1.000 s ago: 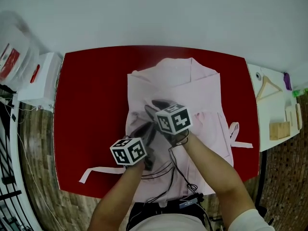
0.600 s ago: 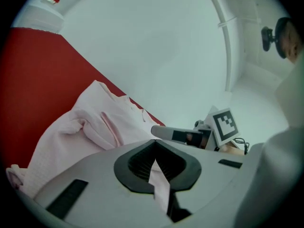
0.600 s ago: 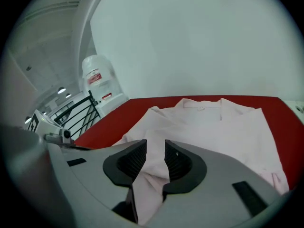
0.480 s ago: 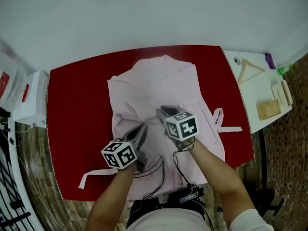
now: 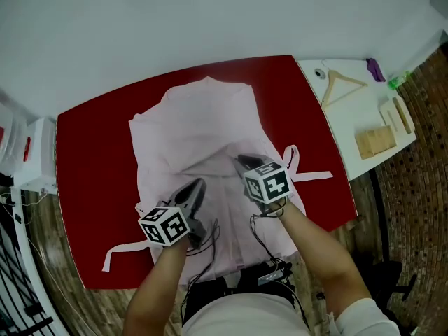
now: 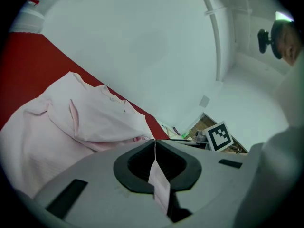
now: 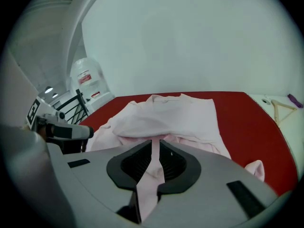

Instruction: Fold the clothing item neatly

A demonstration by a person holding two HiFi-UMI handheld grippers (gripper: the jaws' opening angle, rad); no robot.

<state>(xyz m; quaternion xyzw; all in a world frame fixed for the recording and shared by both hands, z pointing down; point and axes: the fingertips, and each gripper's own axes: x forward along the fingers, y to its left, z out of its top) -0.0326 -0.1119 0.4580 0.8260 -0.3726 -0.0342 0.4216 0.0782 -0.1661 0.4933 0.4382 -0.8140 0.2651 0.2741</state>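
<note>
pinching a fold of the pink garment (image 5: 199, 124), the left gripper (image 5: 197, 185) is clamped tight. the right gripper (image 5: 242, 162) has just been closing, jaws narrow on the same garment.

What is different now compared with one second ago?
The left claw shut on the pink garment; the right claw has just been closing, with fabric pinched between its jaws. The claws moved apart, the right one rightward, raising a fold. The red table and hanger stayed put.
</note>
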